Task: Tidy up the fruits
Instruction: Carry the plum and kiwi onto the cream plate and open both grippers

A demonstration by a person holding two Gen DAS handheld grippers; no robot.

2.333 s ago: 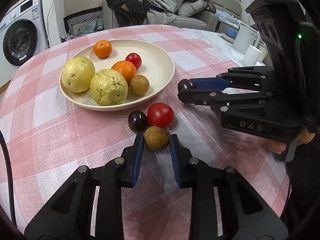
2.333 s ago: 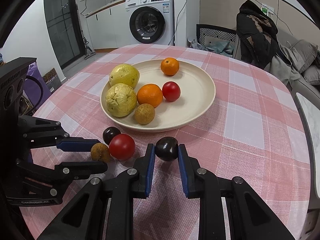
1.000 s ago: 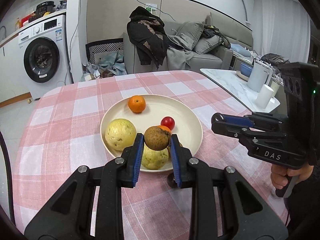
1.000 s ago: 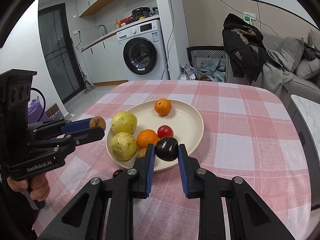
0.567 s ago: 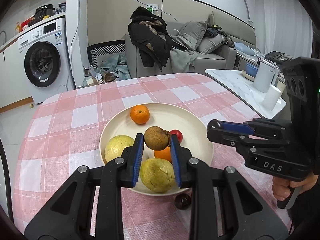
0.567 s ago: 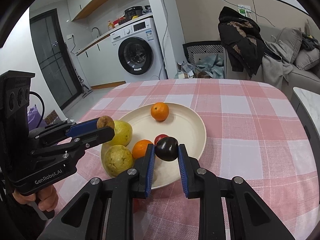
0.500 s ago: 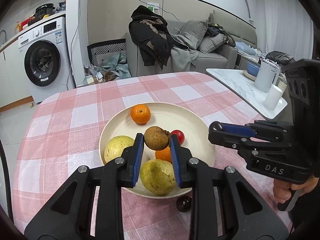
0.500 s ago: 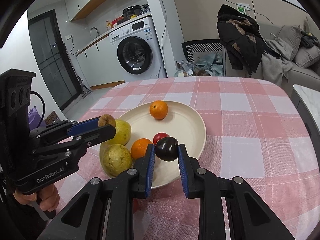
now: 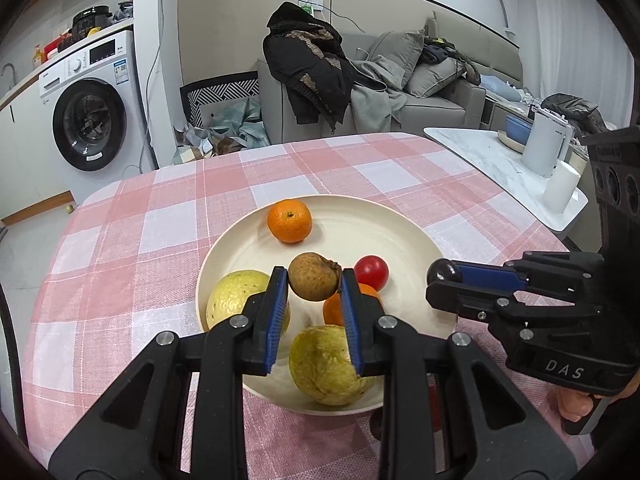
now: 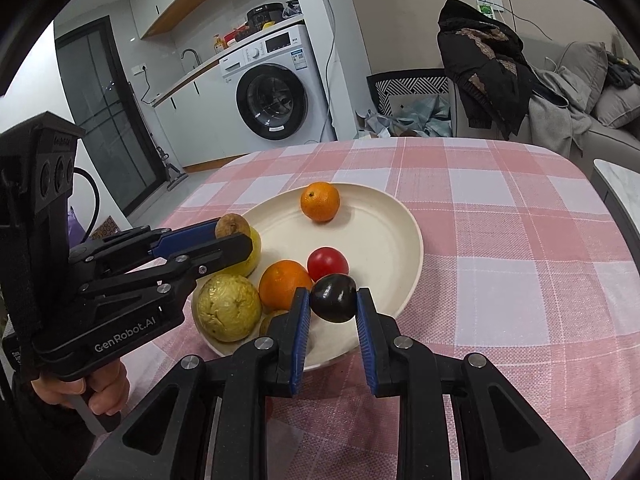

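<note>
Brown fruit (image 9: 315,282) sits clamped in the left hand-held gripper (image 9: 314,286), dark plum (image 10: 333,298) in the right hand-held gripper (image 10: 333,304).

Worktop (image 9: 140,248) is rounded-cornered and covered edge to edge by a pink-and-white checked cloth (image 10: 520,240). A cream round plate (image 9: 400,236) sits directly on the cloth, roughly mid-worktop, nearer the front edge. Beside the plate's near rim, on the cloth, a small dark round fruit (image 9: 376,420) and something red (image 9: 432,394) show, mostly hidden behind black gripper frames, so cannot tell exactly what they are. Rest of the cloth visible lies flat and smooth, with no wrinkles showing.
</note>
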